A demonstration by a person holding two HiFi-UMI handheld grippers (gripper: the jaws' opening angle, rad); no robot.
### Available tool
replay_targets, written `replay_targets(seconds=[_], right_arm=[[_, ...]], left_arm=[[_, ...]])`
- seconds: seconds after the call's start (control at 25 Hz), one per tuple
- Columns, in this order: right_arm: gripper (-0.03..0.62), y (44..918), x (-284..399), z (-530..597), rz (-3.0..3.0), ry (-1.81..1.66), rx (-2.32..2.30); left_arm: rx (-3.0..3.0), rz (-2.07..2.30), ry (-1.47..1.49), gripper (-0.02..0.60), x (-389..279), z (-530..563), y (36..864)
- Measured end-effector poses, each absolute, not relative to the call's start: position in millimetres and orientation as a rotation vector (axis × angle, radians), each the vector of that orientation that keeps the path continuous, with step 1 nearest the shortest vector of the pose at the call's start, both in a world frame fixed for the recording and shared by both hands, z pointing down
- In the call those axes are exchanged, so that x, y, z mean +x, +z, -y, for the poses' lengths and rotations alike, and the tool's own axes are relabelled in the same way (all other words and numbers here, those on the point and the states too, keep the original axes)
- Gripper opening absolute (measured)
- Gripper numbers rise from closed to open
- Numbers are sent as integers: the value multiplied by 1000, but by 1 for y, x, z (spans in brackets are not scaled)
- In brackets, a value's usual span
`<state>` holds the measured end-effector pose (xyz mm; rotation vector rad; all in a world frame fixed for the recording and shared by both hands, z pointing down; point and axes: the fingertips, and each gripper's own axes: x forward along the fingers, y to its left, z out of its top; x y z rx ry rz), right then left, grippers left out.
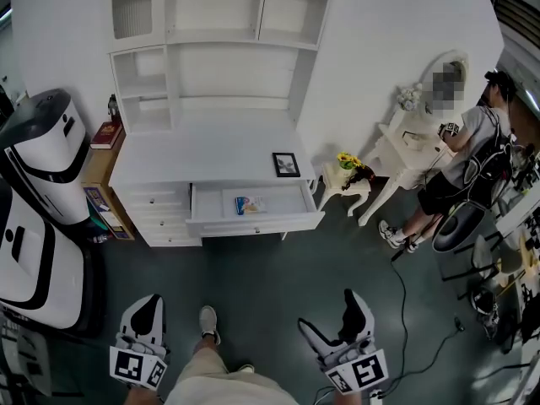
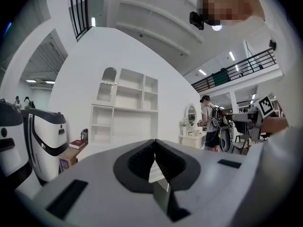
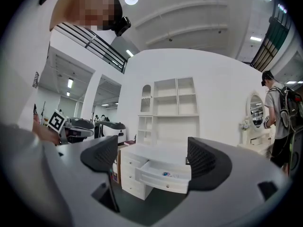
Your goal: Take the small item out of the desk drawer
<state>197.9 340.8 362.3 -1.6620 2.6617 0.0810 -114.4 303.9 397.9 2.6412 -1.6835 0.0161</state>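
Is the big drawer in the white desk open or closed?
Open. The drawer juts out from the front of the desk, and a small item shows lying inside it.

Holding two grippers low and level, one to each side of the legs.
Holding the left gripper (image 1: 148,304) at the lower left, pointed ahead, jaws pressed flat together with nothing between them; holding the right gripper (image 1: 333,317) at the lower right, also pointed ahead, jaws spread wide with nothing held. Carrying the left cube (image 1: 135,367) and the right cube (image 1: 361,371) nearest the body, markers facing up. Standing with one shoe (image 1: 207,322) forward between the two.
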Motion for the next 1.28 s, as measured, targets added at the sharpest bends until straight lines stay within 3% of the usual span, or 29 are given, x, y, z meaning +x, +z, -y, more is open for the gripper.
replay_targets(seconds=[0.32, 0.8, 1.28], right_arm=[[449, 374, 209, -241, -2624, 12, -1821], [448, 341, 136, -27, -2670, 53, -1886], [448, 360, 132, 41, -2742, 29, -2005]], left_arm=[[2665, 1552, -38, 15, -97, -185, 418], [2679, 1371, -72, 17, -138, 42, 419], [2700, 1240, -83, 17, -112, 126, 422]])
